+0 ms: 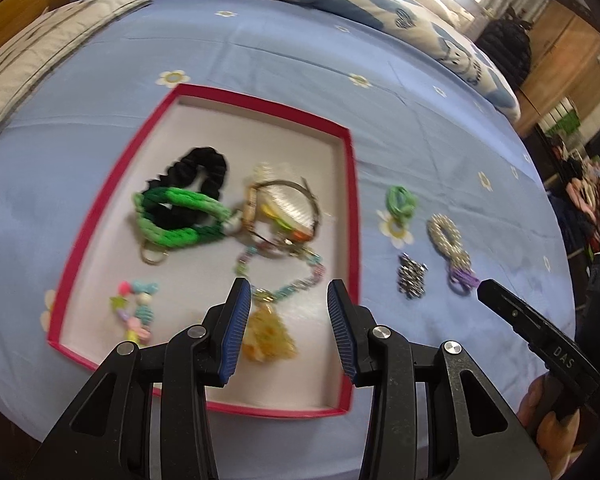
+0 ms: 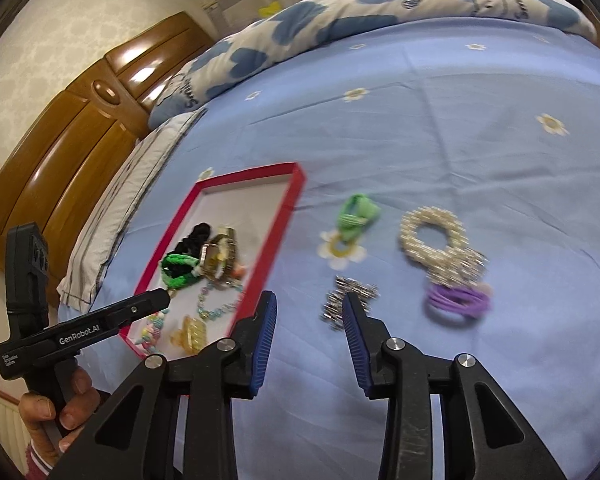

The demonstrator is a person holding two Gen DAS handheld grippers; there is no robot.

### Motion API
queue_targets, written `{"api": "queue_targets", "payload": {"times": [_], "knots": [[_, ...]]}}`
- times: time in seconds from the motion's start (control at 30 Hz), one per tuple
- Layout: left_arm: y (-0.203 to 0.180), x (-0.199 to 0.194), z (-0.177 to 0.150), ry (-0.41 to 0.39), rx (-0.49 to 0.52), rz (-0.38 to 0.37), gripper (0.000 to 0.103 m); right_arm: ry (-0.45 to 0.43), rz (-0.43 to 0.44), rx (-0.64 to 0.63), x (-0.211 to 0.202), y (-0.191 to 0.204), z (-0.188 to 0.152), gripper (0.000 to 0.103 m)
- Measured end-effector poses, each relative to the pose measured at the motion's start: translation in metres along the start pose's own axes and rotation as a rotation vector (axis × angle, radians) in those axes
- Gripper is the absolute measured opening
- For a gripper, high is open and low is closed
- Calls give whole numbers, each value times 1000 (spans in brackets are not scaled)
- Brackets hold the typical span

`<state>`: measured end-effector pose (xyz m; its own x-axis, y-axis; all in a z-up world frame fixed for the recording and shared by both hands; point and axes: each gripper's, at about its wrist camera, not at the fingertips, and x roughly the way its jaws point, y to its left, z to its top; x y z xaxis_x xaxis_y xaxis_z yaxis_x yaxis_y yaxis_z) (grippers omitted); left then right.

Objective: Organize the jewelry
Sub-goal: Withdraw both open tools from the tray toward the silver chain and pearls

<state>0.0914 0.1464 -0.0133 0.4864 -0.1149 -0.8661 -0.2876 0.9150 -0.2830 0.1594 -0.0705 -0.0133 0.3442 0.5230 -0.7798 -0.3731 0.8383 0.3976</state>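
Note:
A red-rimmed tray (image 1: pixel 352 184) (image 2: pixel 260 170) lies on the blue bedsheet. It holds a black scrunchie (image 1: pixel 204 168), a green braided band (image 1: pixel 176 216), a watch (image 1: pixel 288 208), a beaded necklace with a yellow pendant (image 1: pixel 268 332) and a pastel bead bracelet (image 1: pixel 138 312). To its right on the sheet lie a green hair tie (image 2: pixel 358 212), a silver clip (image 2: pixel 350 304), a pearl scrunchie (image 2: pixel 432 236) and a purple hair tie (image 2: pixel 458 300). My left gripper (image 1: pixel 288 292) is open and empty over the tray's near end. My right gripper (image 2: pixel 310 306) is open and empty, just short of the silver clip.
A heart-print quilt (image 2: pixel 340 16) lies bunched along the far side of the bed. A wooden headboard (image 2: pixel 80 120) and pillow (image 2: pixel 140 184) are at the left. A dark bag (image 1: pixel 504 48) sits beyond the bed's right edge.

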Motion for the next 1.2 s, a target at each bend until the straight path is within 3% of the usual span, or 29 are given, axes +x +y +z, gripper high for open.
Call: {"api": "queue_targets", "payload": {"times": [0.53, 0.73, 1.2], "knots": [[-55, 14, -15, 49, 114, -46, 38, -40, -77, 138, -31, -65, -20, 43], [-74, 22, -15, 66, 160, -47, 43, -40, -86, 153, -29, -77, -17, 44], [-120, 61, -8, 118, 264, -60, 43, -19, -92, 144, -1, -91, 8, 44]]}}
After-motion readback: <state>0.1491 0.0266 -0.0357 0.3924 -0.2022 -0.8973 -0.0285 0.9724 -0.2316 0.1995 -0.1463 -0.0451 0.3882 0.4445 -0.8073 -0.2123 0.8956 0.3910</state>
